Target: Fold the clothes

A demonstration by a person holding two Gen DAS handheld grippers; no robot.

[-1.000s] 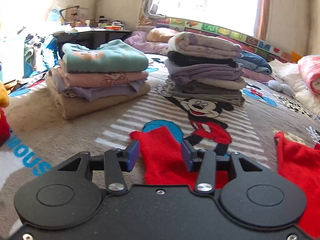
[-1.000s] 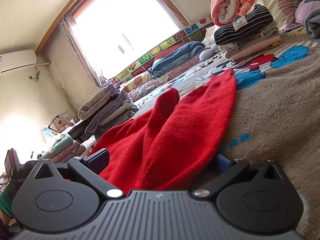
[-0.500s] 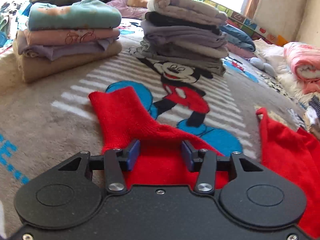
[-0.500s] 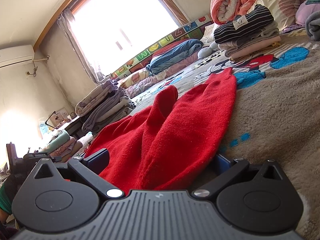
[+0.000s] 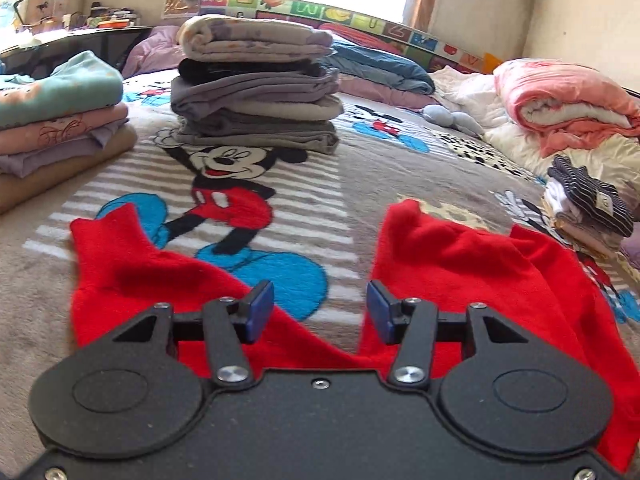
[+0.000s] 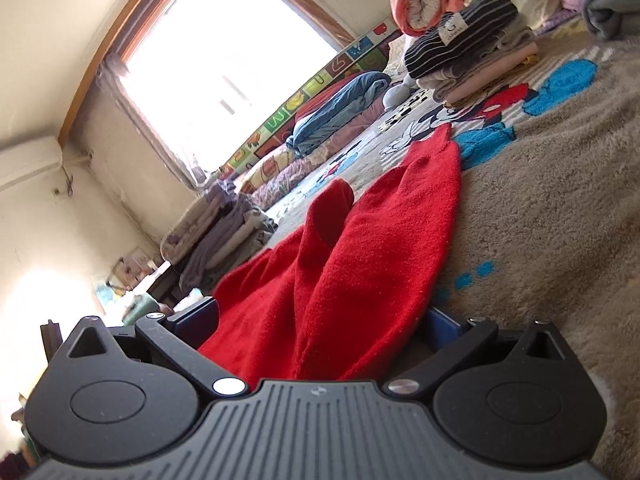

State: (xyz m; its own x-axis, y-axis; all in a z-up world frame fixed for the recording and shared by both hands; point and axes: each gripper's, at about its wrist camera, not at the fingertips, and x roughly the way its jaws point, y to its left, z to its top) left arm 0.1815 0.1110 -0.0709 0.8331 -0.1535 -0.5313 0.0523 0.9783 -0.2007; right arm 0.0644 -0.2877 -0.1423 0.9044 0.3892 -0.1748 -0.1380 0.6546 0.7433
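Swinging right from the left leg of the red fleece trousers (image 5: 460,264), the left gripper (image 5: 320,310) now hangs over the crotch, jaws opening with nothing clamped between them, which suggests it is choosing a new hold. The right gripper (image 6: 320,320) stays put, fingers wide apart around the near right leg; whether they grip it I cannot tell. Trousers lie splayed on the cartoon-mouse plush blanket (image 5: 360,184). A grey folded stack (image 5: 256,92) far behind leaves room.
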